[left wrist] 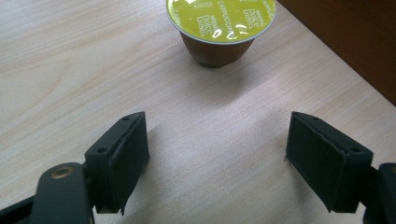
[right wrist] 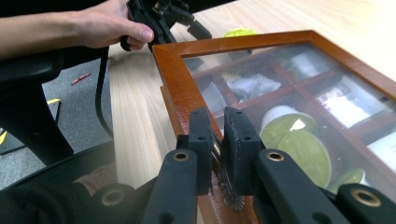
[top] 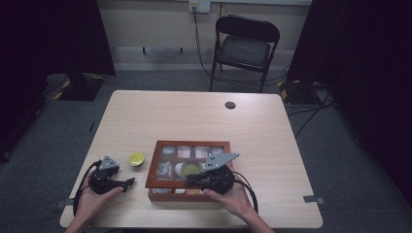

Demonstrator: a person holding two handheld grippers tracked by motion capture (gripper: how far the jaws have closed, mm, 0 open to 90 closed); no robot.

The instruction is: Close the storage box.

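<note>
A wooden box [top: 152, 171] with a glass lid [right wrist: 180, 79] lies at the table's front middle, its compartments holding packets and yellow-green capsules [right wrist: 299, 144]. A loose capsule with a yellow-green foil top [top: 137, 158] [left wrist: 219, 23] stands on the table just left of the box. My left gripper [top: 130, 183] [left wrist: 217, 154] is open, low over the table, a short way in front of that capsule and touching nothing. My right gripper [top: 190, 180] [right wrist: 217, 135] is at the box's front edge, its jaws shut on a small metal latch on the lid's rim.
A black folding chair [top: 245, 46] stands beyond the table's far edge. A round cable hole [top: 230, 105] sits in the far middle of the tabletop. The person's hand holding the left gripper [right wrist: 187, 21] is seen beyond the box's corner.
</note>
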